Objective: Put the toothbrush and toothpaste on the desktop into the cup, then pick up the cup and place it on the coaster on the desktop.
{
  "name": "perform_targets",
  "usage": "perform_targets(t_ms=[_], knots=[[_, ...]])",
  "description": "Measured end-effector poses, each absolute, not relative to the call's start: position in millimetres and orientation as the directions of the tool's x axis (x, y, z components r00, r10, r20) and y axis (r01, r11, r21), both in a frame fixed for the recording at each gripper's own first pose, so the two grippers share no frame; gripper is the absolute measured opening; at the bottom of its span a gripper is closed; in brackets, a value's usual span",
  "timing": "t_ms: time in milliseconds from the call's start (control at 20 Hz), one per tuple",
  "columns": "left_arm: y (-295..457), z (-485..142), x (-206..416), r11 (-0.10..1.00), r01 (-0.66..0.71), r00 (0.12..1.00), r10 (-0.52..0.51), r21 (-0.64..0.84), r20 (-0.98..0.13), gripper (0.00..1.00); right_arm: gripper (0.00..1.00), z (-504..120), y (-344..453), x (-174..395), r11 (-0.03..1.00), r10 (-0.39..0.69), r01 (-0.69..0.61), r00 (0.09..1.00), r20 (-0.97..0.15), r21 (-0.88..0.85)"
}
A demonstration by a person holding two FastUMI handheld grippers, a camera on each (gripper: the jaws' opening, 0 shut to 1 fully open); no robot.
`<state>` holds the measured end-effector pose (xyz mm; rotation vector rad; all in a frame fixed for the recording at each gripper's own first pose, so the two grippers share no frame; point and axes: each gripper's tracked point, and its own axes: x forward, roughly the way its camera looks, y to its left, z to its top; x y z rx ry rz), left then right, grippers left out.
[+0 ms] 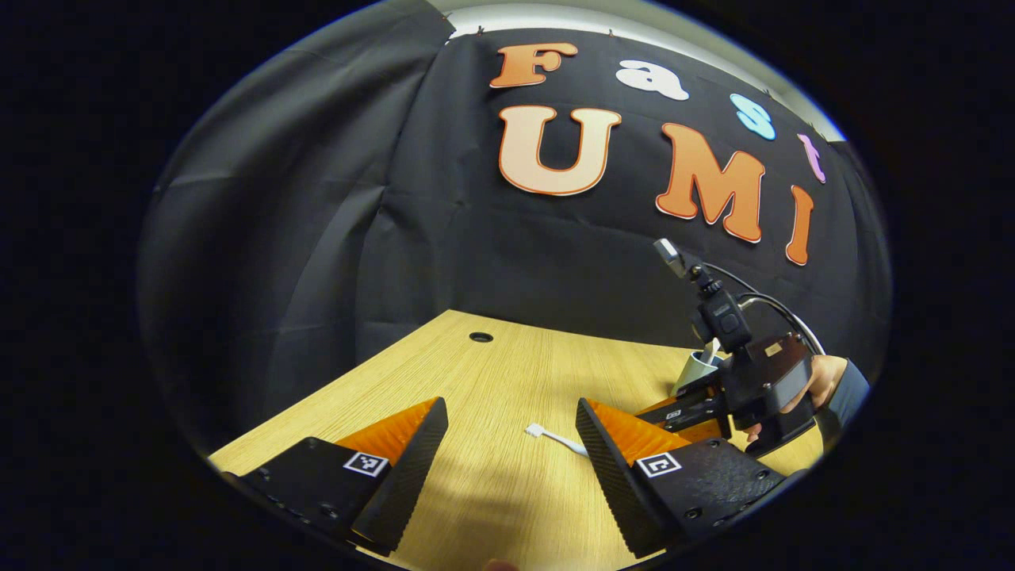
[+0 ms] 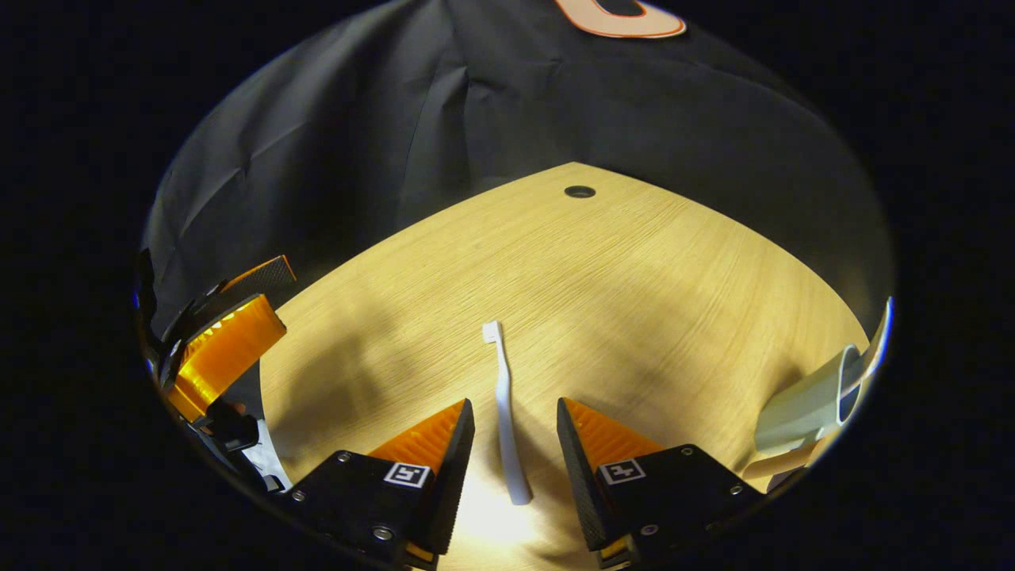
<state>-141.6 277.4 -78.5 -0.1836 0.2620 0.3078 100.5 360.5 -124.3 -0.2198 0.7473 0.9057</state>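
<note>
Right gripper: jaws apart, straddling slim white plastic toothbrush lying on light wooden desktop.
Left gripper: agape, empty.
Pale cup: right.

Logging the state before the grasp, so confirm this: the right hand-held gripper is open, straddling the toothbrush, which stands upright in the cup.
Not quite. In the right gripper view, the right hand-held gripper is open and straddles the toothbrush, but the toothbrush lies flat on the desktop, not upright in the cup, which stands off to the side.
</note>
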Motion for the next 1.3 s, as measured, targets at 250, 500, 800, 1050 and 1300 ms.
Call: perform_targets(t_ms=[250, 500, 800, 1050, 1300], knots=[[289, -92, -157, 0.924, -0.350, 0.906, 0.291, -0.157, -0.308, 0.98, 0.42, -136, 359, 99, 0.635, 0.568, -0.768, 0.391, -0.724, 0.083], [289, -98, -164, 0.918, -0.358, 0.902, 0.292, -0.173, -0.318, 0.98, 0.05, -130, 358, 103, 0.670, 0.529, -0.742, 0.441, -0.725, 0.038], [277, -106, -154, 0.919, -0.341, 0.903, 0.261, -0.199, -0.340, 0.98, 0.01, -82, 353, 115, 0.728, 0.601, -0.675, 0.542, -0.588, 0.122], [256, -107, -135, 0.926, -0.310, 0.909, 0.222, -0.216, -0.353, 0.98, 0.01, -12, 314, 126, 0.778, 0.615, -0.607, 0.683, -0.394, 0.161], [231, -104, -113, 0.945, -0.269, 0.914, 0.189, -0.185, -0.360, 0.98, 0.01, 8, 283, 102, 0.810, 0.579, -0.537, 0.797, -0.174, 0.236]])
